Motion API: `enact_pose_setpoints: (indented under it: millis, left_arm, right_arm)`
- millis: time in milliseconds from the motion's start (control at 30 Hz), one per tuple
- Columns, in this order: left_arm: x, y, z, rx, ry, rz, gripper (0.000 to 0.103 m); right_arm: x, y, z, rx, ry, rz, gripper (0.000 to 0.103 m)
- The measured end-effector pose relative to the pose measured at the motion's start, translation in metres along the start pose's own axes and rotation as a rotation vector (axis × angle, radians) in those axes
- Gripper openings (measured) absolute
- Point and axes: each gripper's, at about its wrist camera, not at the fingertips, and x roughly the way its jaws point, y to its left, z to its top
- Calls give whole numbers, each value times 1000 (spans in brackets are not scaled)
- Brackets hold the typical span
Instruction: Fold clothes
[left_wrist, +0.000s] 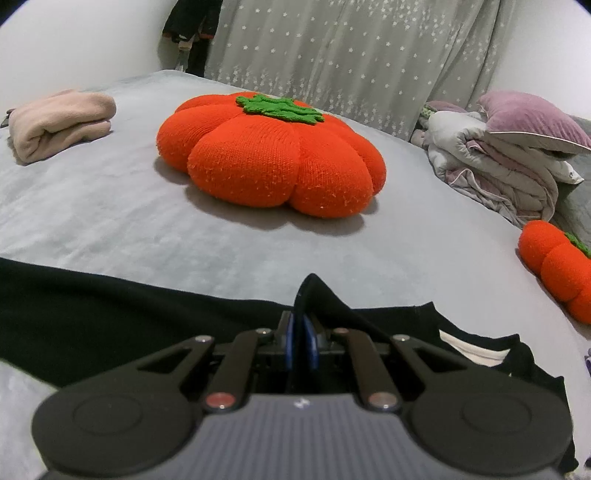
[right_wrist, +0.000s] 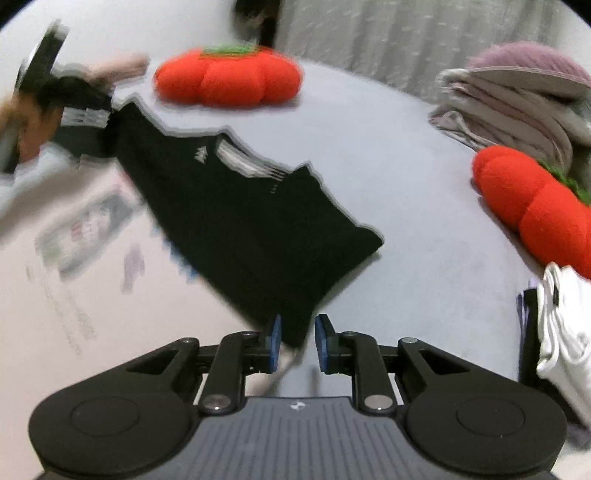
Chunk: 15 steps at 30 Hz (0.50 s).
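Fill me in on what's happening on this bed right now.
A person is folding clothes with two handheld grippers. The left gripper is shut on a pinched-up edge of the black T-shirt, which lies spread on the grey bed sheet. The right gripper is open; nothing shows between its pads, which sit just off the shirt's near corner. A folded pink garment, two orange pumpkin cushions and stacked bedding sit farther back, untouched.
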Motion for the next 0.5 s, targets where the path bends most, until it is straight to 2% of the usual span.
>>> enact_pose_setpoints:
  millis: [100,133,233,400,433,500]
  left_arm:
    - [0,1,0,-5,6,2,8]
    - [1,2,0,-8,8,1,8]
    - [1,3,1,-18,13,-9,8]
    - [3,1,-2,-1,21,-1,8]
    - [4,0,-3,0,22,1,8]
    - [3,0,-3,-2,21,2,8]
  right_arm:
    - [-1,-19,8,168,-12,-11,20]
    - [-3,-27,9,236,-22,21,20]
    - [-17,-45,11,394,-98,208,20]
    - [-25,-48,12,413,-146,284,20]
    - [-22,-48,12,415,-134,279,20]
    - [-1,-44,9,409,-38,202,20]
